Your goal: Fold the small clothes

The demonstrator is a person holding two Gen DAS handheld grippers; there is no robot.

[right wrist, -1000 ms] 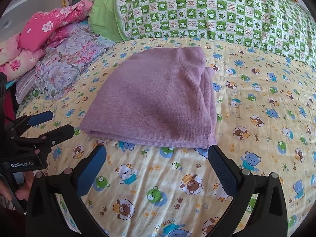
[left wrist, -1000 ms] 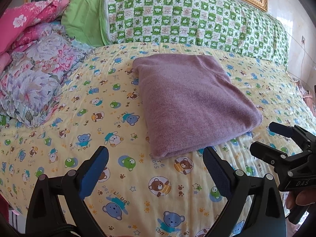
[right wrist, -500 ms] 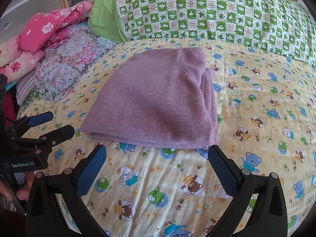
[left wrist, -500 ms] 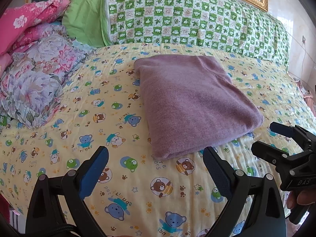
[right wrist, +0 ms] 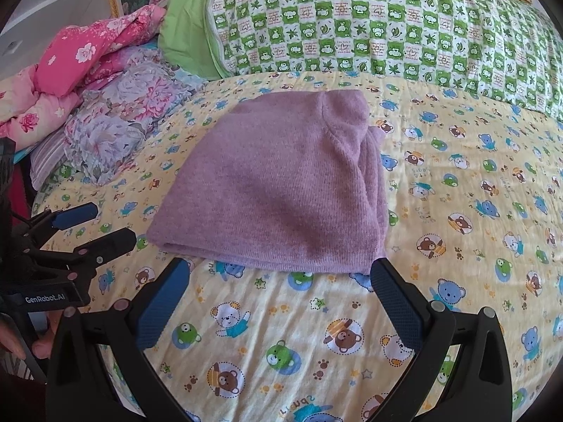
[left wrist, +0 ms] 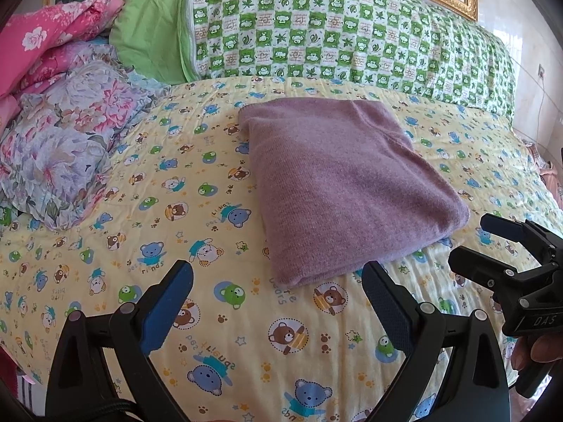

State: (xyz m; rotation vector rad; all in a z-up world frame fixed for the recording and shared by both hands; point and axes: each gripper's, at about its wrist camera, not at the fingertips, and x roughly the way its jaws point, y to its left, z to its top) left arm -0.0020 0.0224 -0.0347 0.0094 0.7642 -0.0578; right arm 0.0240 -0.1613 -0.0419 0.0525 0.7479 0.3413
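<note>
A: Where does the purple garment (left wrist: 345, 190) lie?

B: Folded into a flat block on the yellow bear-print bedspread (left wrist: 140, 218), just past both tools. From the left wrist camera it fills the centre and runs toward 1 o'clock; its near corner sits between the two fingertips.

A: And the left gripper (left wrist: 278, 302)?

B: Low over the bedspread, pointed up the bed, jaws spread wide with nothing between them. The blue pads (left wrist: 165, 311) are clear of the cloth.

A: The right gripper (right wrist: 279, 299)?

B: The same pose: wide apart, empty, hanging just short of the garment's near folded edge. In the left camera it shows at 4 o'clock, with fingers of the person's hand (left wrist: 538, 351) wrapped on its handle.

A: Anything around the cloth?

B: A green checked pillow (right wrist: 387, 24) at 12 o'clock, and a floral quilt (right wrist: 116, 133) and a pink floral blanket (right wrist: 81, 52) at 10 o'clock, all well apart from the garment.
</note>
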